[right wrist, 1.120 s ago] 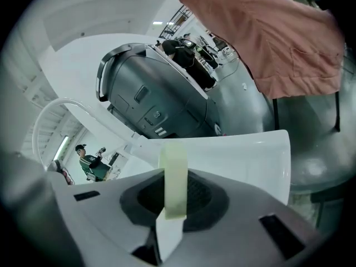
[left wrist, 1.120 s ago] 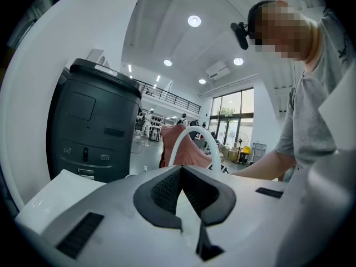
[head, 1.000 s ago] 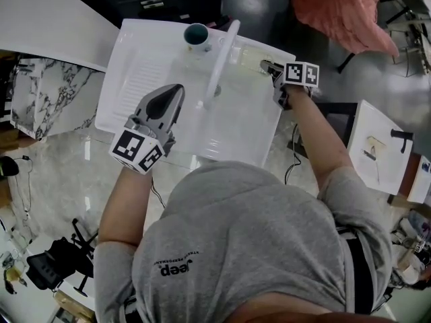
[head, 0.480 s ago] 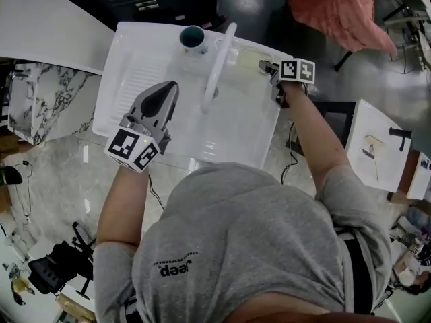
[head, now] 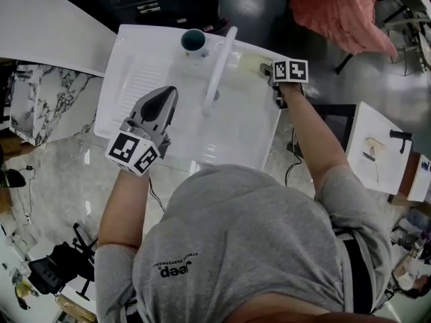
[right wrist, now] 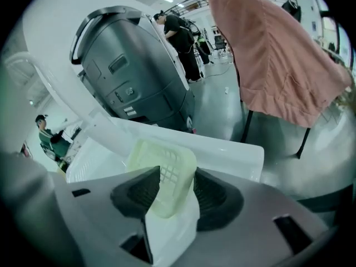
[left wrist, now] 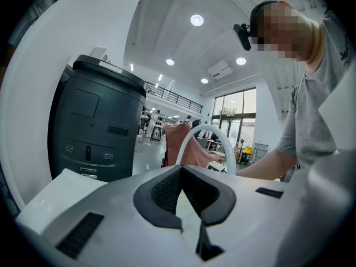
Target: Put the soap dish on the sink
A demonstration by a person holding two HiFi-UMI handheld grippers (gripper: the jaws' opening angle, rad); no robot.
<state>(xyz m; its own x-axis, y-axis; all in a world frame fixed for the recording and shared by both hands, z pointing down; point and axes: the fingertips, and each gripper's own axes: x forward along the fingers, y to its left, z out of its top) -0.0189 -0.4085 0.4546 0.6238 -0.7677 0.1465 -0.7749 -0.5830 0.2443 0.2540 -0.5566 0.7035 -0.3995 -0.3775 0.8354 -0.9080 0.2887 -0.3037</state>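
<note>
Item: soap dish, pale yellow, on sink rim at 1 o'clock, between my right tool's jaws, just opening wide. My left tool: jaws together, empty, 8 o'clock.

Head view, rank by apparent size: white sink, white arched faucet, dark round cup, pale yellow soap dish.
1. white sink
2. white arched faucet
3. pale yellow soap dish and dark round cup: look alike; dish partly covered, so unranked.
</note>
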